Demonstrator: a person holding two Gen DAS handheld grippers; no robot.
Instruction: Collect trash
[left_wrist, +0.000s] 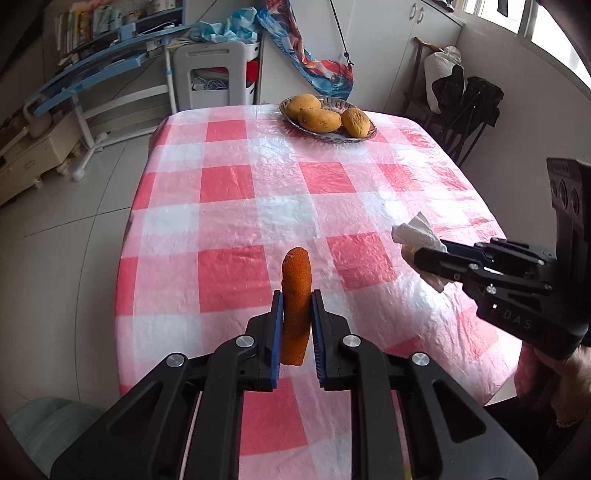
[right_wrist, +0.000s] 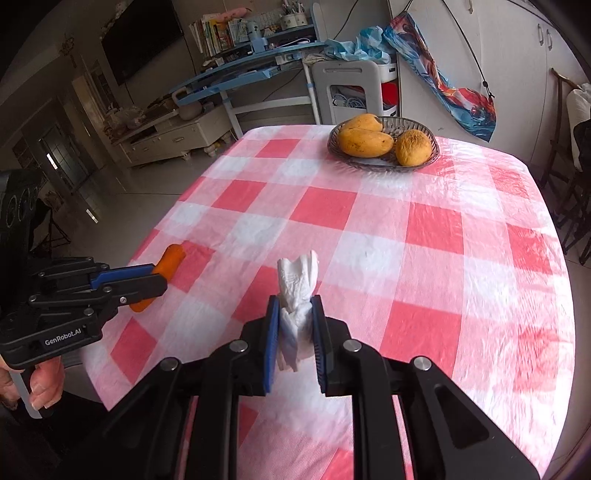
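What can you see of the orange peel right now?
The orange peel is a long, curved strip with a dimpled, matte orange outer skin and a rounded top end. It stands roughly upright, pinched at mid-length between the blue pads of the left gripper, both ends sticking out. It hangs above the checked tablecloth, touching nothing but the pads. The right wrist view confirms it.

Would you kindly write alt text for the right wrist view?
The right hand-held gripper is shut on a crumpled white tissue above a red-checked tablecloth. At left, the left hand-held gripper grips an orange peel; a fruit bowl sits far back.
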